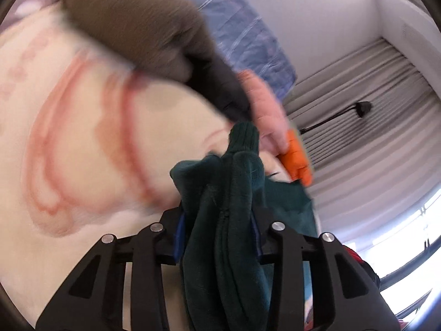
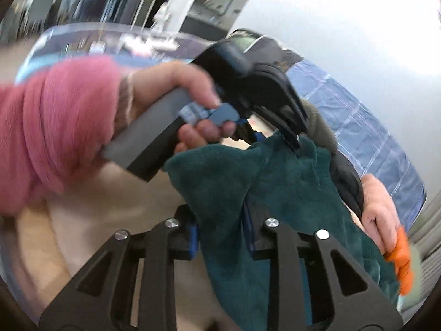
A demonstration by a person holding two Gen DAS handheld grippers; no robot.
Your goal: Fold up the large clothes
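A dark teal fleece garment [image 1: 228,220] is bunched between the fingers of my left gripper [image 1: 220,220], which is shut on it. In the right wrist view the same teal garment [image 2: 248,187] passes between the fingers of my right gripper [image 2: 220,234], which is shut on it. The left gripper also shows in the right wrist view [image 2: 275,110], held by a hand in a pink sleeve [image 2: 55,127], clamping the garment's upper edge. Both views are motion-blurred.
A cream blanket with a red pattern [image 1: 82,138] lies under the garment. Another person's arm in a brown sleeve [image 1: 132,27] reaches in, its hand holding an orange object [image 1: 296,157]. A blue plastic-wrapped mattress [image 1: 248,33] and grey curtains [image 1: 358,110] stand behind.
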